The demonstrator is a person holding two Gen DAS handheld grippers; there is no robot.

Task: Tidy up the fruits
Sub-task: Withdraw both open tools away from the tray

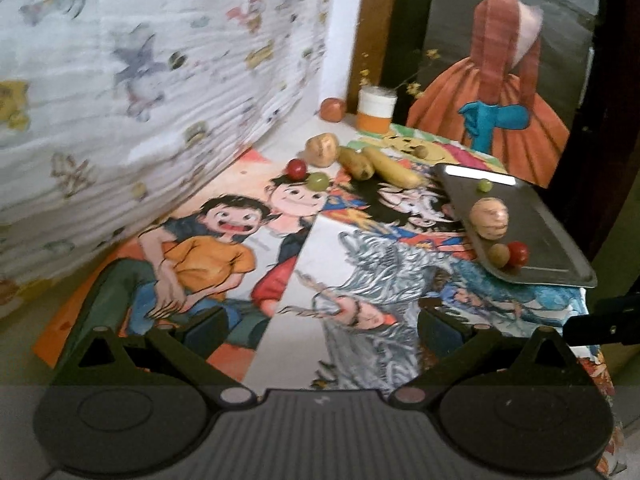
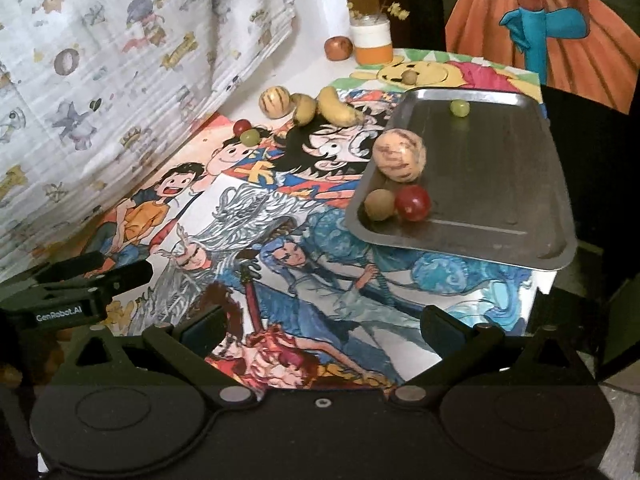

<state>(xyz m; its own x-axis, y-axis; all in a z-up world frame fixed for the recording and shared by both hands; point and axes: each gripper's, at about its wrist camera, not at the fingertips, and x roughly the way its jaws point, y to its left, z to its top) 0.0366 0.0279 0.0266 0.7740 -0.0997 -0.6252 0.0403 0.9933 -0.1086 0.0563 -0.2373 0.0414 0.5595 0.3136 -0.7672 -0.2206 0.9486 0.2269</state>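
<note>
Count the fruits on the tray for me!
4: a green grape at the tray's far end, a striped melon mid-left, a kiwi and red grape touching near the front.

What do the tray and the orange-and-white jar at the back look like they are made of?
Tray: probably metal, likely stainless steel; grey brushed surface, a bright glare strip on its far rim, thin rolled edges. Jar: unclear, possibly plastic or wrapped glass; matte opaque white and orange bands.

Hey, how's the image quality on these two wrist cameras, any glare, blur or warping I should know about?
Left wrist view: a bright white glare strip on the far rim of the grey metal tray, soft blur on the patterned white curtain, dark vignetted corners. Right wrist view: sharper, the same tray shows only a dull sheen; fisheye bending curves the table edges; the open right gripper sits in shadow.
</note>
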